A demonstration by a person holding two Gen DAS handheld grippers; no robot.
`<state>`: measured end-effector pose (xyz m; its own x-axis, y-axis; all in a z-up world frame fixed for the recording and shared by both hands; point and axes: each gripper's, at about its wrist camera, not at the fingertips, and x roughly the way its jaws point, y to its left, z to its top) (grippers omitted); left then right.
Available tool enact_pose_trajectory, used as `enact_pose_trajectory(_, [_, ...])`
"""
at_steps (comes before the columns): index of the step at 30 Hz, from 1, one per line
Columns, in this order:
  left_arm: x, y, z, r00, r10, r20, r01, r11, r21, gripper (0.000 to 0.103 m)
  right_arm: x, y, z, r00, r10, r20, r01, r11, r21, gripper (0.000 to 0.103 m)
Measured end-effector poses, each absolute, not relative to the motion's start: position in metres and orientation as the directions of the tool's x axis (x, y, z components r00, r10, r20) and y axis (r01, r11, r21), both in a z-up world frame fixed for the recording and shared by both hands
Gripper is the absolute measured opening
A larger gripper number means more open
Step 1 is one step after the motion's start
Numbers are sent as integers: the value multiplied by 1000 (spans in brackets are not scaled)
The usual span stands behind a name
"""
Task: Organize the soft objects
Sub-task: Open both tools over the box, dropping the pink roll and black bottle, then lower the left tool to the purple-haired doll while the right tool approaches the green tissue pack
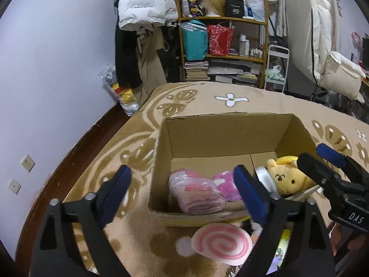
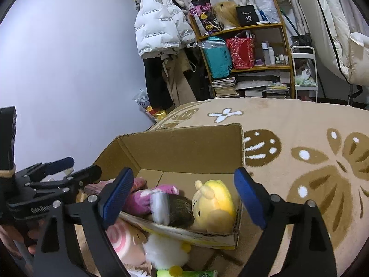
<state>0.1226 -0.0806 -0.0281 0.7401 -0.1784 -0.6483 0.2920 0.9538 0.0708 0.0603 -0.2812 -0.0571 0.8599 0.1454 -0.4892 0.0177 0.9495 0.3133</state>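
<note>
An open cardboard box stands on the blanket. Inside lie a folded pink towel, a pink-purple plush, a grey-white item and a yellow bear plush. In the right wrist view the box holds the same yellow bear and pink plush. A pink swirl plush lies in front of the box, next to a white plush. My left gripper is open and empty above the box's near edge. My right gripper is open and empty over the box.
The patterned beige blanket covers the bed. A wooden shelf with bags and books stands behind it, beside hanging coats. A plastic bag lies on the floor by the wall. A green item lies at the bottom edge.
</note>
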Motion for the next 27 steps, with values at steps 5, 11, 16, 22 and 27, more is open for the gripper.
enact_pose_trajectory(5, [120, -69, -23, 737, -163, -656, 266, 962, 59, 99, 50, -279, -53, 867, 129, -481, 29, 952, 306, 103])
enact_pose_trajectory(11, [104, -57, -13, 747, -140, -650, 238, 969, 64, 101, 35, -278, -48, 852, 107, -512, 61, 952, 301, 103])
enact_pose_trajectory(16, [83, -48, -4, 748, -102, -655, 216, 972, 95, 101, 17, -279, -43, 833, 107, -543, 82, 946, 313, 103])
enact_pose_trajectory(22, [59, -45, 4, 742, -82, -666, 220, 967, 126, 101, -1, -277, -34, 820, 114, -561, 80, 947, 310, 103])
enact_pose_trajectory(27, [43, -46, 4, 715, -100, -692, 247, 962, 117, 101, -16, -275, -32, 792, 113, -600, 87, 952, 294, 103])
